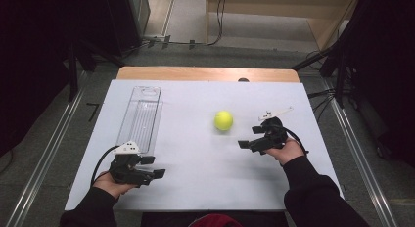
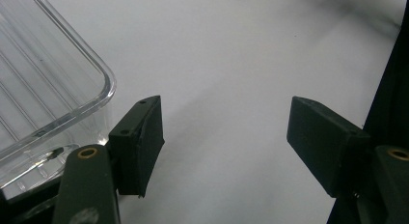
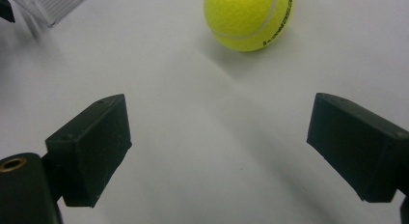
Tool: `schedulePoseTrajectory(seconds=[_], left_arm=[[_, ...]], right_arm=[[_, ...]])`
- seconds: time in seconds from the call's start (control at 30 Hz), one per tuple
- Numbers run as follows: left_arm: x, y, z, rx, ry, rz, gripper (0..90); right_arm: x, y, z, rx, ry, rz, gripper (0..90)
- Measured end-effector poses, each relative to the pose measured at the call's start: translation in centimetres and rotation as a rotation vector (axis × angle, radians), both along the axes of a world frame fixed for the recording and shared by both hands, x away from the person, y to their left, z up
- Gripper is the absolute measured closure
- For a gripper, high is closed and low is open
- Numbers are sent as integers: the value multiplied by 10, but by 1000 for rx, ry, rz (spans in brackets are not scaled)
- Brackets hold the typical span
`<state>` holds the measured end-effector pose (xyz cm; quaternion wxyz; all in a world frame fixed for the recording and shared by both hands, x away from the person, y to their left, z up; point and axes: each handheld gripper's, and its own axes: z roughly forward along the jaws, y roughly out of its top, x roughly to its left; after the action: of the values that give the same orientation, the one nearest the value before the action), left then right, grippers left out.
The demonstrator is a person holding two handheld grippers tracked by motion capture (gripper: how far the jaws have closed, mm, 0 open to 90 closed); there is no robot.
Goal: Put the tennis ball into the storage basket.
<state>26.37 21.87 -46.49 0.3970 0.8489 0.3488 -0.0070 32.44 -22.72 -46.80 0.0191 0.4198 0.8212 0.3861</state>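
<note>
Right tongs (image 3: 217,151) agape | tennis ball (image 3: 248,19) ahead, apart, on table (image 3: 193,113)

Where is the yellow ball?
In the high view, the ball sits mid-table, between the clear tray and the right tool, which is nearest.

We held the left gripper (image 1: 152,167) at the lower left of the high view and the right gripper (image 1: 249,137) right of centre, both with jaws spread wide.
</note>
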Motion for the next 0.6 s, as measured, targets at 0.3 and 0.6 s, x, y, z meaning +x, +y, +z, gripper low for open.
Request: schedulePoseTrajectory(seconds=[0.3, 0.6], left_arm=[[0, 0, 0, 0, 0, 0, 296], [0, 0, 0, -2, -1, 0, 296]], right_arm=[[6, 3, 5, 4, -4, 0, 65], [14, 9, 11, -1, -5, 5, 64]])
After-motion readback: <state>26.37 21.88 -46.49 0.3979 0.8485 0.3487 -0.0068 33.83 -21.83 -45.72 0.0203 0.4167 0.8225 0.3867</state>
